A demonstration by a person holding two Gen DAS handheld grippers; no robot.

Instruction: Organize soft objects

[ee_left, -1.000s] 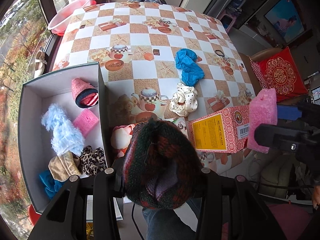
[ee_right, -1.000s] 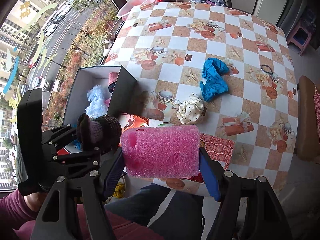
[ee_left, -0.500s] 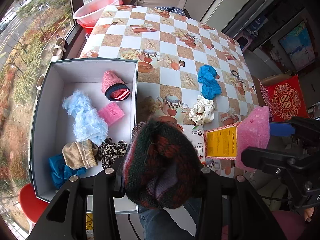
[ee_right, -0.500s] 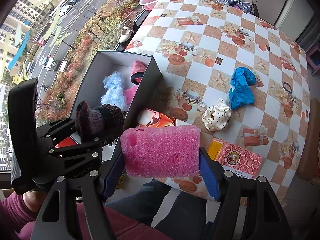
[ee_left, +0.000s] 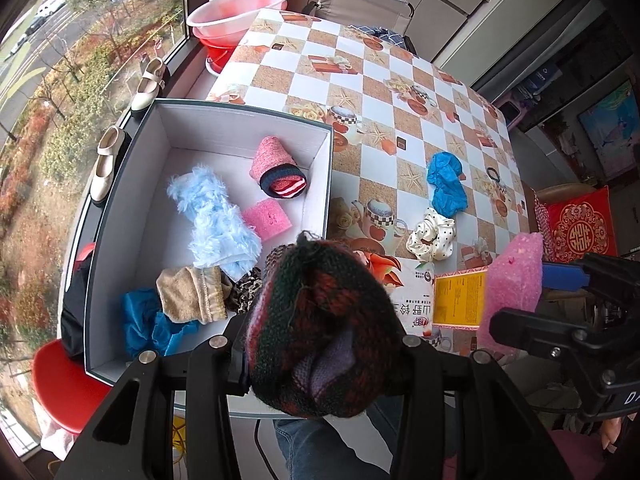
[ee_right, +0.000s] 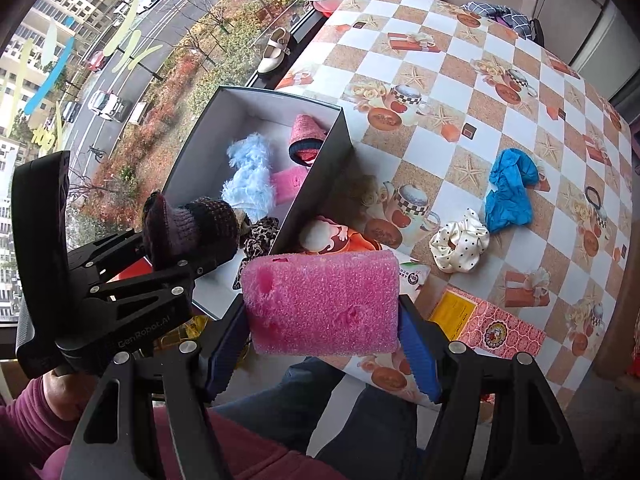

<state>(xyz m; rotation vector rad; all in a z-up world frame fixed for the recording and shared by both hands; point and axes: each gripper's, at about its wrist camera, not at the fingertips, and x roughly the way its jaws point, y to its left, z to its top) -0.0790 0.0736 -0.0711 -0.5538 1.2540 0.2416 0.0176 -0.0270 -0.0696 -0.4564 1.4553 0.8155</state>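
Note:
My left gripper (ee_left: 320, 356) is shut on a dark red-and-green knitted sock roll (ee_left: 320, 324), held above the near right corner of the open grey box (ee_left: 120, 184). My right gripper (ee_right: 322, 344) is shut on a pink sponge block (ee_right: 322, 302), just right of the box's near wall. That sponge (ee_left: 514, 284) also shows at the right of the left wrist view. Inside the box lie a fluffy light-blue piece (ee_left: 218, 220), a small pink sponge (ee_left: 266, 220), a pink rolled sock (ee_left: 278, 168), a tan sock (ee_left: 188, 294), a leopard scrunchie (ee_left: 244, 292) and a blue cloth (ee_left: 148, 324).
On the checkered table (ee_left: 400, 92) lie a crumpled blue cloth (ee_left: 446, 184), a cream dotted scrunchie (ee_left: 432, 240), a small black hair tie (ee_left: 495, 176) and a red-and-yellow carton (ee_right: 488, 320). A pink basin (ee_left: 236, 8) stands at the far end. A person's legs (ee_right: 320, 400) are below.
Both grippers have shifted leftward toward the box and rolled, so the box now sits nearer the middle of both views. Both still grip their objects.

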